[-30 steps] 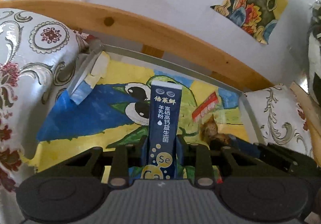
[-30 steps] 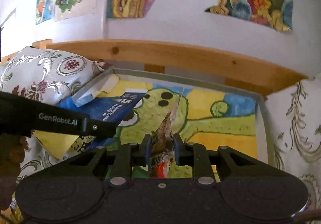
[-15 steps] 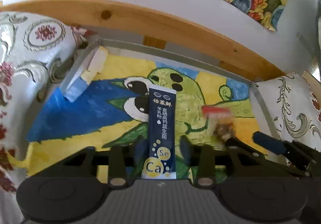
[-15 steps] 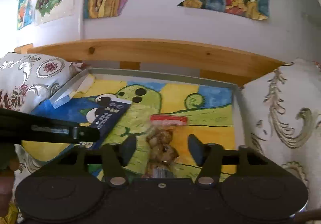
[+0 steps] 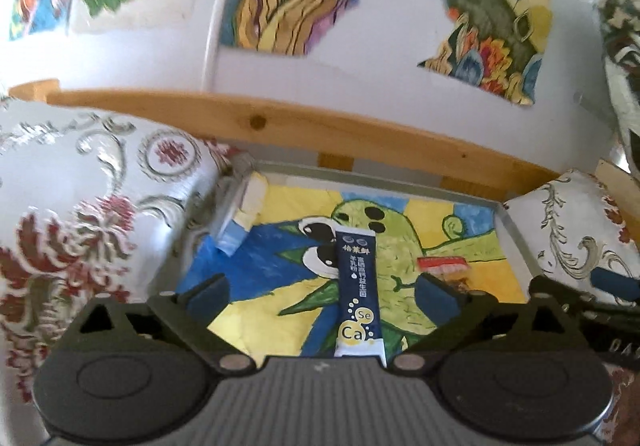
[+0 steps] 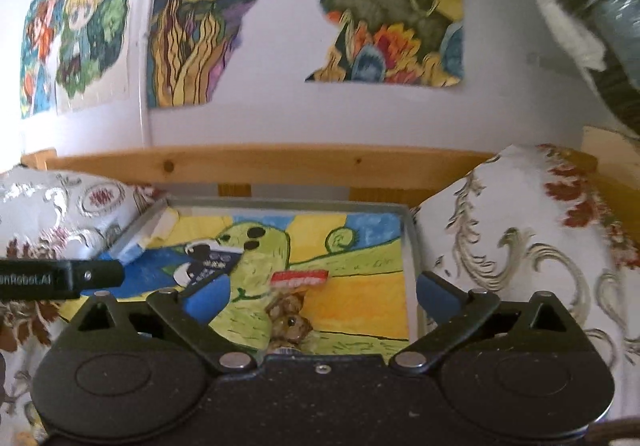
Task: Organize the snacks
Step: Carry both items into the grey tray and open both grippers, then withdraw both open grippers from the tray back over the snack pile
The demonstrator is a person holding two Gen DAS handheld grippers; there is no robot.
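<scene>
Sachet (image 5: 359, 294) lies free between the spread left tool (image 5: 320, 296); snack bag's (image 6: 294, 310) lower end hidden under the spread right tool (image 6: 322, 296).

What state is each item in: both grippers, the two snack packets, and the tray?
Left gripper: open, holding nothing.
Right gripper: open, holding nothing.
Dark blue sachet: lying flat in the tray, sealed.
Clear snack bag: lying in the tray, red top closed.
Tray: holds both packets on a painted liner.
</scene>
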